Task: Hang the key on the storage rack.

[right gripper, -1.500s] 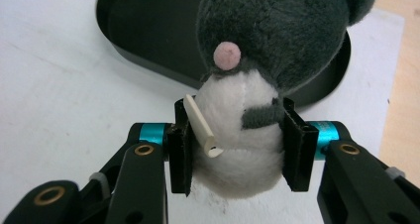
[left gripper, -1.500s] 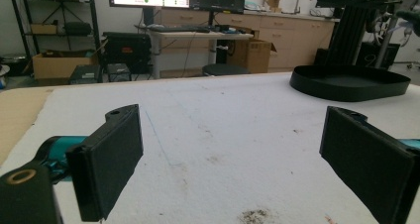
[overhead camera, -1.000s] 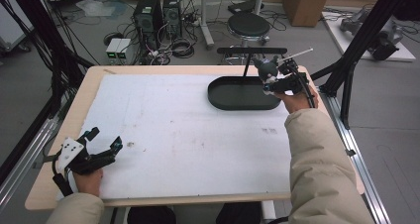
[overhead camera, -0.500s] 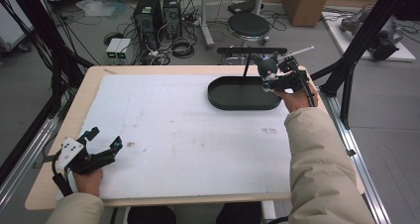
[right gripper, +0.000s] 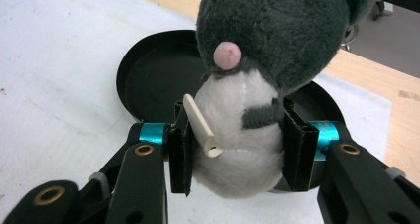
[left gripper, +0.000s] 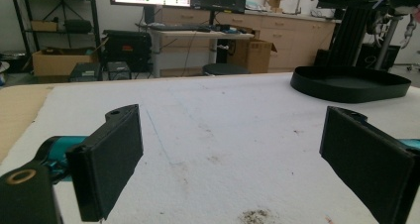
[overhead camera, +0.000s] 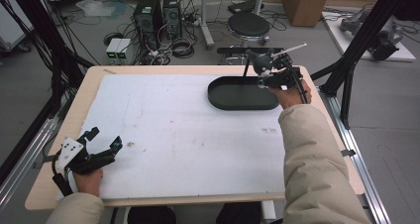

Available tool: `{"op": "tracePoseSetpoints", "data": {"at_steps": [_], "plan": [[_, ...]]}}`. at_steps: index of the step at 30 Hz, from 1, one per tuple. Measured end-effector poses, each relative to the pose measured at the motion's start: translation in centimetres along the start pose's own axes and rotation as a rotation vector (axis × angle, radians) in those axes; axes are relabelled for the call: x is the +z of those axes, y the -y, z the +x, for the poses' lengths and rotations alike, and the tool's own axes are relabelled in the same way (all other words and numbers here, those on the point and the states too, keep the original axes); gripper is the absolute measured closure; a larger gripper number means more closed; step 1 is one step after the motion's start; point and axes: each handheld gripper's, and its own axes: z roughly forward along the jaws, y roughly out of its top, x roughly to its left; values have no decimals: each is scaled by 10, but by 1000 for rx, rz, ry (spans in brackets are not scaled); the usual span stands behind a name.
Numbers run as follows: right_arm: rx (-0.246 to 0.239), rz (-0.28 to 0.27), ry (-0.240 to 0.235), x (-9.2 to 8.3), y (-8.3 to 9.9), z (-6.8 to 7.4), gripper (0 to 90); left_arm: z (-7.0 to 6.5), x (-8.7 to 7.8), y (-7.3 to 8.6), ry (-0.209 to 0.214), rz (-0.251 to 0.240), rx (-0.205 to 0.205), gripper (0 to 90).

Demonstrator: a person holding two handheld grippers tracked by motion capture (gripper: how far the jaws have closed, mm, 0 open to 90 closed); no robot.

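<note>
Two jaws of our right gripper are clamped on the white belly of a grey plush mouse, holding it in the air just above the near rim of the black oval tray at the far right of the worktop. As we judge it, the step is to set the toy inside the tray. We should carry it further over the tray's floor, lower until the soft body rests on the bottom, and only then release, so it does not tip over the rim. A stick-like part juts from the toy beside one pad; we keep it clear. Our left gripper rests near the worktop's front left corner, jaws wide apart and empty.
</note>
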Motion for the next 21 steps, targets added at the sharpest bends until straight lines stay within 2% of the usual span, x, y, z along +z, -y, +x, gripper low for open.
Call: {"op": "tracePoseSetpoints", "data": {"at_steps": [5, 9, 17, 21], "plan": [[9, 5, 8, 6, -1, 1, 564, 0, 0, 0, 1, 2, 3, 99], [47, 3, -2, 11, 0, -1, 563, 0, 0, 0, 1, 1, 2, 99], [85, 15, -7, 18, 4, -4, 563, 0, 0, 0, 2, 0, 3, 99], [101, 46, -13, 25, 9, -3, 562, 0, 0, 0, 2, 0, 3, 99]]}}
